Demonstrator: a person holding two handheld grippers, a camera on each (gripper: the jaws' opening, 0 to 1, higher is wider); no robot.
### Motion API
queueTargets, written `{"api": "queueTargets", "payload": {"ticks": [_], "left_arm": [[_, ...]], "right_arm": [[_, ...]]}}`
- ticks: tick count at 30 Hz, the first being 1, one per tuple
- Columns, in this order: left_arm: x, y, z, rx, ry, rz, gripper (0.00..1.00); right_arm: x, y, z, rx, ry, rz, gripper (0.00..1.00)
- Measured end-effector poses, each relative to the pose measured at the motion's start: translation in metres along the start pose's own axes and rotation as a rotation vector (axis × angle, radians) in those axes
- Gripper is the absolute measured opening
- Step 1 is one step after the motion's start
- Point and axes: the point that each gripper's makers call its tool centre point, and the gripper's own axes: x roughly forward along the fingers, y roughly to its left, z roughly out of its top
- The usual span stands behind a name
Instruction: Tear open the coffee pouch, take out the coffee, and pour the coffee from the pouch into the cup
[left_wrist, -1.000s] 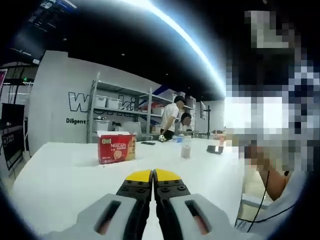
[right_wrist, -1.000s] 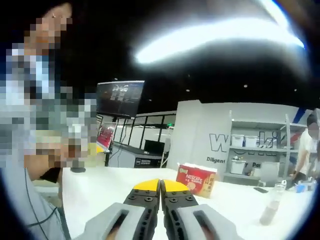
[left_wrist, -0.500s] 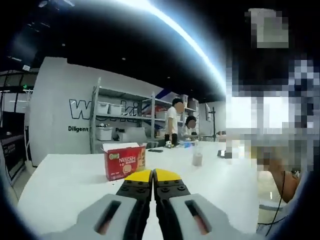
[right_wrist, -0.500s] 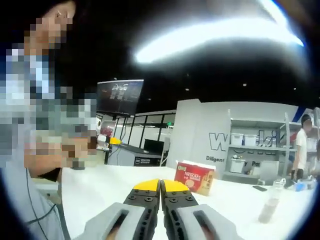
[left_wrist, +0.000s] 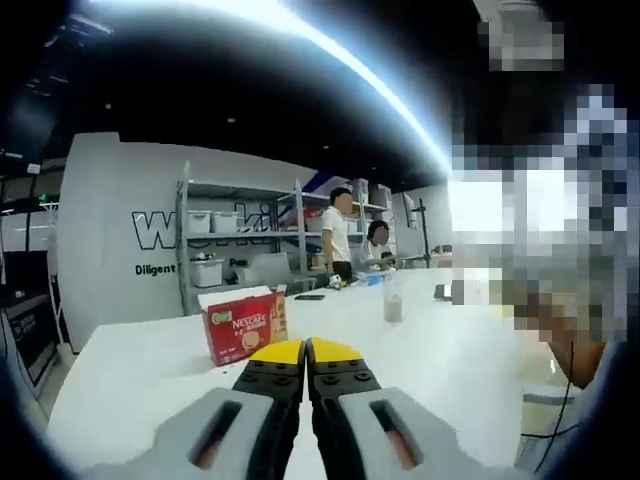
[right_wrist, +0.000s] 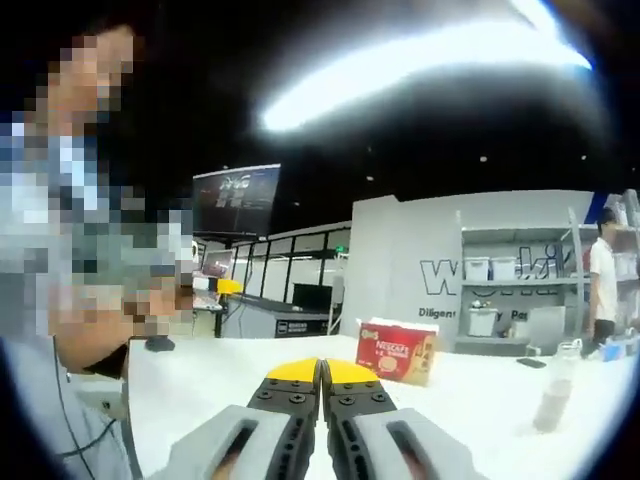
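1. The red coffee box (left_wrist: 243, 325) stands on the white surface (left_wrist: 150, 380) and serves as the landmark; its top flap is up, but what is inside cannot be made out. In the right gripper view the same box (right_wrist: 396, 351) sits ahead of the jaws.
2. The left tool (left_wrist: 305, 352) has its yellow-tipped jaws pressed together with nothing between them; it hangs above the surface, nearer the camera than the box and just to its right in the left gripper view.
3. The right tool (right_wrist: 321, 371) is likewise closed and empty, nearer than the box and to its left in the right gripper view.
4. A clear cup (left_wrist: 393, 306) stands on the surface well to the right of the box, with a dark brownish layer in its lower part. In the right gripper view the cup (right_wrist: 556, 398) is also right of the box, well apart from it.
5. Beyond the box, metal shelving (left_wrist: 235, 240) holds pale bins; their contents are too small to tell.
6. Two people (left_wrist: 336, 235) stand behind the surface, to the right of the box and past it.
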Motion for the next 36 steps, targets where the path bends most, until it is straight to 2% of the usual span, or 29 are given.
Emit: {"api": "queueTargets", "payload": {"ticks": [5,7,11,15,21,25,28,32,36], "left_arm": [[-0.001,-0.002,-0.002,-0.011,-0.009,-0.008,0.04],[-0.002,-0.004,-0.004,0.015,-0.012,-0.016,0.04],[0.002,-0.001,-0.011,0.005,-0.002,-0.021,0.04],[0.004,0.006,-0.011,0.010,0.002,-0.017,0.04],[0.006,0.010,-0.004,0.015,-0.018,-0.017,0.04],[0.013,0.008,-0.003,0.006,-0.014,-0.020,0.04],[0.017,0.006,-0.004,0.030,0.001,-0.021,0.04],[0.018,0.006,-0.006,0.026,0.002,-0.024,0.04],[0.018,0.009,-0.007,0.029,0.004,-0.025,0.04]], "right_arm": [[0.015,-0.006,0.003,-0.037,0.021,0.009,0.02],[0.021,-0.004,0.006,-0.057,0.016,0.025,0.02],[0.035,-0.009,0.003,-0.061,0.031,0.037,0.02],[0.042,-0.012,0.012,-0.096,0.023,0.046,0.02],[0.046,-0.017,0.013,-0.121,0.026,0.044,0.02],[0.047,-0.018,0.017,-0.099,-0.002,0.049,0.02],[0.047,-0.020,0.018,-0.102,-0.009,0.047,0.02],[0.050,-0.023,0.008,-0.105,0.025,0.050,0.02],[0.048,-0.026,0.010,-0.096,0.023,0.046,0.02]]}}
